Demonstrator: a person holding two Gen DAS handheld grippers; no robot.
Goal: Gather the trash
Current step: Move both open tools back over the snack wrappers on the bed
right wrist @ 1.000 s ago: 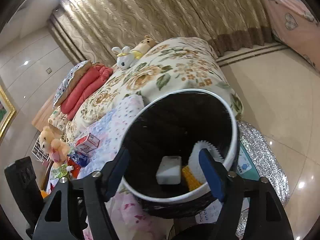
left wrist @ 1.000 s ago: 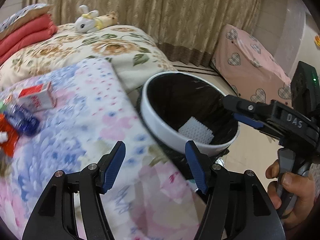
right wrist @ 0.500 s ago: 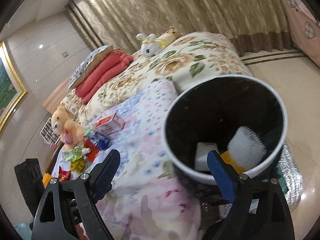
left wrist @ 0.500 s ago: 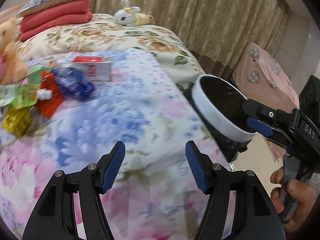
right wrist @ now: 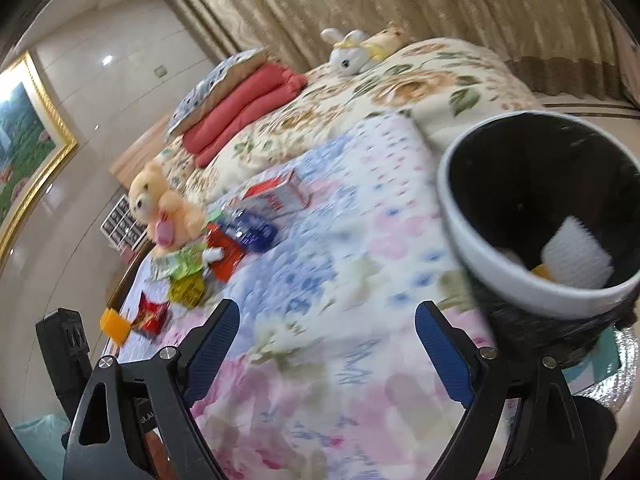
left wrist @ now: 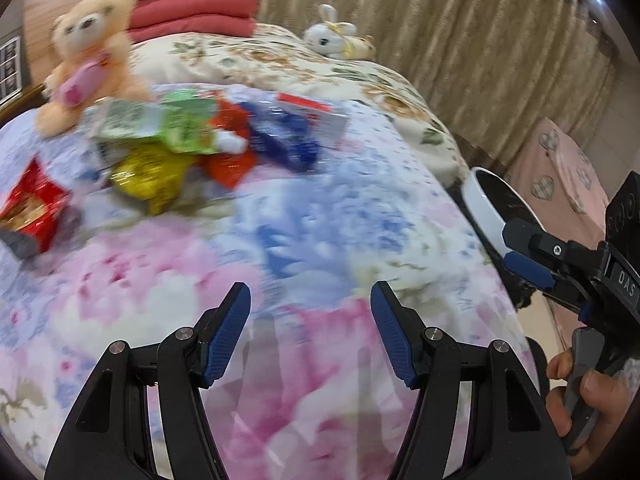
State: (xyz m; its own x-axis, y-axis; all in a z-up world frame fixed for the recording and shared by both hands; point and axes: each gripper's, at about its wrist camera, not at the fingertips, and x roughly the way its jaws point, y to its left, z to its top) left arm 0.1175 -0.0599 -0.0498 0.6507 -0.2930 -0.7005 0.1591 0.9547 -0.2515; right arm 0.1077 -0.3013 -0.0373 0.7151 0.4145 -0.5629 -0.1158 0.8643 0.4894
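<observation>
left tool (left wrist: 310, 330) spread over floral bed (left wrist: 304, 240), right tool (right wrist: 327, 344) spread and empty, blurred wrappers (left wrist: 168, 152) probably snack packs, bin (right wrist: 536, 216) at bed edge

bed (right wrist: 320, 280) under a pastel floral blanket | wrapper pile (left wrist: 180, 148) clustered by the teddy bear (left wrist: 86, 60) | red-white carton (right wrist: 276, 196) and blue packet (right wrist: 252, 232) just beside it | red snack bag (left wrist: 30, 208) apart | orange block (right wrist: 114, 324) at bed edge | red folded quilts (right wrist: 240, 108) and bunny (right wrist: 348, 54) on the floral duvet
</observation>
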